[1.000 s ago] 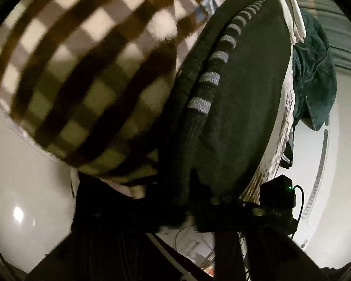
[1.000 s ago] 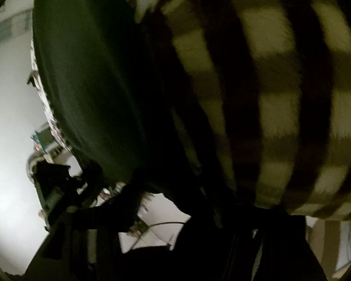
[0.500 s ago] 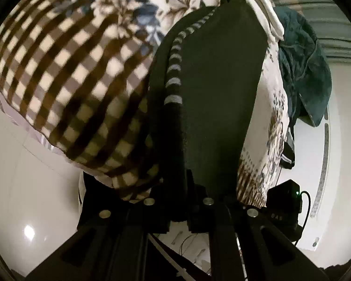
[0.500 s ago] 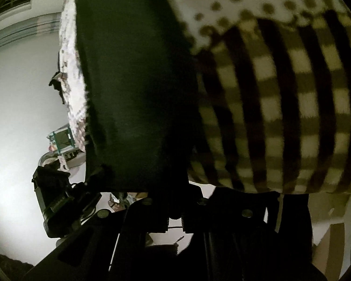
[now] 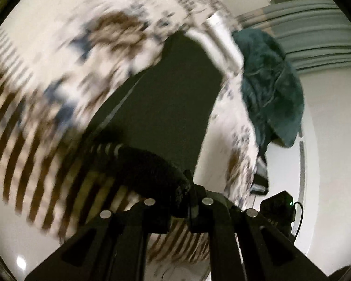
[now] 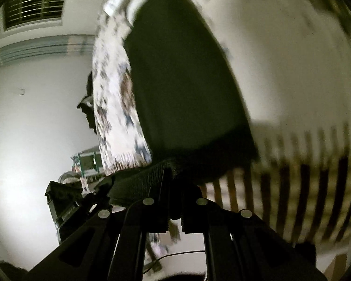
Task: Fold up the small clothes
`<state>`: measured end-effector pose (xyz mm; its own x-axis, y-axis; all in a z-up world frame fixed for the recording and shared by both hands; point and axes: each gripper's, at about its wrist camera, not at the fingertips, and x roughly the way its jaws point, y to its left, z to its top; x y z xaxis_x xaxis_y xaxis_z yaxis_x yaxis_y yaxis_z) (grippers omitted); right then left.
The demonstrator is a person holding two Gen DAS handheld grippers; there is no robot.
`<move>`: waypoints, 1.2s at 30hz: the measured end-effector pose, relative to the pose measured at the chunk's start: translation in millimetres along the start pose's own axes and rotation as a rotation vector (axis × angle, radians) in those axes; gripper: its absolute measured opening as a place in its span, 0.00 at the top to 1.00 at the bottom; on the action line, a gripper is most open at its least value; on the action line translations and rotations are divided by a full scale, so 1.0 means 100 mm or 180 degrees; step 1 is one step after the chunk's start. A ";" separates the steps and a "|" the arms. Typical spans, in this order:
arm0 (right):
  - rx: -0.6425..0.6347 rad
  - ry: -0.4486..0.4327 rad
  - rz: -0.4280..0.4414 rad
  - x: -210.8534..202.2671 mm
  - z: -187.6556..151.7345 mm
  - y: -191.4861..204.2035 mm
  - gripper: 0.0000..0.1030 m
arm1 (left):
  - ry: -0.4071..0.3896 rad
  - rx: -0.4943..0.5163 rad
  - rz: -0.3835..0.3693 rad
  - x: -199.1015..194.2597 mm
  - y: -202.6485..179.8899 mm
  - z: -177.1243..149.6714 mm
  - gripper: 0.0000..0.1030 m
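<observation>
A black knit garment point(image 5: 175, 98) with a grey-striped edge lies spread on a floral and brown-checked cloth point(image 5: 65, 75). My left gripper point(image 5: 187, 194) is shut on the garment's near edge, which bunches up at the fingertips. In the right wrist view the same black garment point(image 6: 182, 82) stretches away from me. My right gripper point(image 6: 173, 187) is shut on its other near edge, with knit fabric folded over the fingers. Both views are blurred by motion.
A dark teal garment point(image 5: 269, 82) hangs over the cloth's far right side. A small black box with a green light point(image 5: 278, 206) sits right of my left gripper. A window point(image 6: 35, 2) and white wall show in the right wrist view.
Both grippers have pulled back and up with the black garment's edge. The garment has stretched out longer and the checked cloth has dropped lower in both views.
</observation>
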<state>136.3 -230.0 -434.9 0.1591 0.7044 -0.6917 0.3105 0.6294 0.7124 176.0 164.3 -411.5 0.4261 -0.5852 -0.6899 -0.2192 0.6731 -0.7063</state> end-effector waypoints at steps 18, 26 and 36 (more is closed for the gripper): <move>-0.0143 -0.0704 -0.0497 0.60 3.26 0.74 0.94 | 0.0080 0.0233 -0.0030 2.00 -0.52 2.62 0.94; 0.0051 -0.0571 -0.0627 1.08 4.14 0.82 0.92 | 0.0479 -0.0014 0.0296 2.54 -0.38 3.19 0.91; -0.0177 -0.0252 -0.0897 0.61 4.05 0.63 0.25 | 0.0326 0.0543 0.0679 1.79 -0.44 2.62 0.16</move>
<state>545.3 -280.1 -480.3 0.1473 0.4729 -0.8687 0.3014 0.8151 0.4948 491.5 148.8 -462.5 0.2935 -0.4589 -0.8386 -0.1398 0.8472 -0.5125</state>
